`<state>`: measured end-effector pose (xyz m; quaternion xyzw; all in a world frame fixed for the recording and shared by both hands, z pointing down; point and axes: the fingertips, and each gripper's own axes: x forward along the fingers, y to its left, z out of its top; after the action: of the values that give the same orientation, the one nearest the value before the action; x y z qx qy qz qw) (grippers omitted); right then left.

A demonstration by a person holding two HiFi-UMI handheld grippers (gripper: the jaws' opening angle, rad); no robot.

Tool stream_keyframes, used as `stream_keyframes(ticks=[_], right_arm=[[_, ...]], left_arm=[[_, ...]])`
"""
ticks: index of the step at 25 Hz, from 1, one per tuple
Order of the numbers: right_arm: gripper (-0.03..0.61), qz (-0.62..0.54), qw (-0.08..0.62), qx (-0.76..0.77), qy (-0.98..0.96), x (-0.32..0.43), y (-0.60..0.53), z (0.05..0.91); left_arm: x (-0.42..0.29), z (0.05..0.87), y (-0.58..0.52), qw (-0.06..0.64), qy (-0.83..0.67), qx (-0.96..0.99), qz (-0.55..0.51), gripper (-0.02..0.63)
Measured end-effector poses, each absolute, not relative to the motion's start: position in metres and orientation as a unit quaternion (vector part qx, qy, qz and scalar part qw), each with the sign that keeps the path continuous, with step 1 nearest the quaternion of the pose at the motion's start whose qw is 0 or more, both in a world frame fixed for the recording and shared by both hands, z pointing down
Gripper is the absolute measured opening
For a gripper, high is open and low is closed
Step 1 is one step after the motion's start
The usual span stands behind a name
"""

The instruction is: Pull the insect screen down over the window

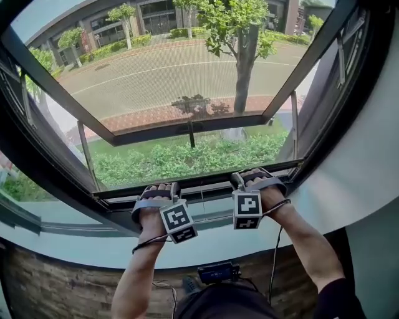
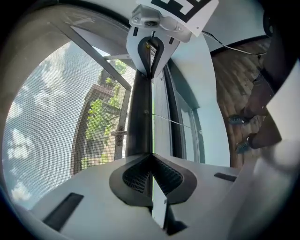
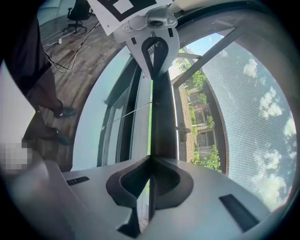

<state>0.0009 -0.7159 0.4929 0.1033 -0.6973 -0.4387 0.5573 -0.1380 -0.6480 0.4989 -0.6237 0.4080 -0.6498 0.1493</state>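
Observation:
The insect screen's fine mesh [image 1: 187, 75] covers the window opening. Its dark pull bar [image 1: 204, 187] lies low, just above the sill. My left gripper [image 1: 159, 188] and my right gripper [image 1: 252, 177] sit side by side on that bar. In the left gripper view the jaws [image 2: 151, 161] are shut on the edge of the bar [image 2: 139, 117], with the mesh [image 2: 42, 122] to the left. In the right gripper view the jaws [image 3: 150, 161] have just closed on the same bar [image 3: 164, 117], with the mesh [image 3: 253, 117] to the right. Each view shows the other gripper at the bar's far end.
A pale sill [image 1: 87, 244] runs under the bar, with a wooden wall panel below it. Behind the mesh an open casement frame [image 1: 187, 129] angles outward over hedges and a tree. A thin cord [image 2: 171, 122] crosses the frame. An office chair [image 3: 77, 11] stands on the wooden floor behind.

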Motion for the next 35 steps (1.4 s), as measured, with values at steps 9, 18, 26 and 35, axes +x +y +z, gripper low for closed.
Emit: stream_keyframes(ticks=[9, 18, 26, 35], right_arm=[[0.02, -0.408, 0.577, 0.08, -0.703, 0.002, -0.71, 0.552], [0.018, -0.395, 0.578, 0.08, -0.71, -0.001, -0.71, 0.609], [0.018, -0.423, 0.568, 0.097, -0.699, -0.007, -0.709, 0.594], [0.01, -0.384, 0.546, 0.106, -0.737, -0.007, -0.703, 0.613]], left_arm=[[-0.137, 0.558, -0.642, 0.107, 0.394, -0.632, -0.659, 0.02], [-0.139, 0.613, -0.644, 0.093, 0.402, -0.641, -0.647, 0.018], [-0.144, 0.597, -0.639, 0.096, 0.416, -0.642, -0.637, 0.02], [-0.146, 0.619, -0.639, 0.101, 0.402, -0.621, -0.665, 0.018]])
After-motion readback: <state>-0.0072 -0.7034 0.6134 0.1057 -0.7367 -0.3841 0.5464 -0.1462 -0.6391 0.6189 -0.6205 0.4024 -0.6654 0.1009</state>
